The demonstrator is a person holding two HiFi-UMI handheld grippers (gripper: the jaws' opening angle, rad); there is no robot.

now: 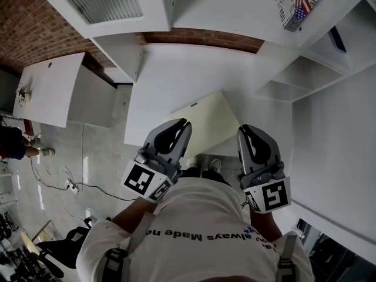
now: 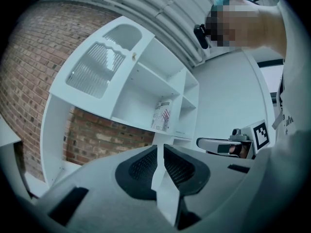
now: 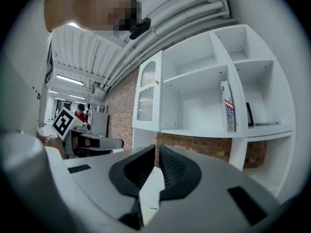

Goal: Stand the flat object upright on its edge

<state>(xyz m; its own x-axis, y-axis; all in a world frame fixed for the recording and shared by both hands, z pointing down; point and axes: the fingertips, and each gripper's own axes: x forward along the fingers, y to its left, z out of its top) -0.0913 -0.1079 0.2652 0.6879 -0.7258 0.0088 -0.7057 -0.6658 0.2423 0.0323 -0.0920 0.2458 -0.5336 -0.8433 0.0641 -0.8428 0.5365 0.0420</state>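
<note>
A flat box with a flag print (image 1: pixel 296 2) stands on its edge in a compartment of the white shelf unit (image 1: pixel 305 69). It also shows in the left gripper view as the box (image 2: pixel 162 115) and in the right gripper view as the box (image 3: pixel 227 111), close against a divider. My left gripper (image 1: pixel 183 125) and right gripper (image 1: pixel 245 129) are held level side by side in front of my chest, well short of the shelves. Both are shut with nothing between the jaws, as the left gripper (image 2: pixel 160 150) and right gripper (image 3: pixel 157 150) show close up.
A thin dark flat thing (image 3: pixel 249 114) leans in the compartment beside the box. A white counter (image 1: pixel 176 81) and a cream panel (image 1: pixel 211 119) lie ahead below the grippers. A white cabinet (image 1: pixel 50 87) stands left; cables (image 1: pixel 70 187) lie on the floor. A brick wall (image 2: pixel 102 135) backs the shelves.
</note>
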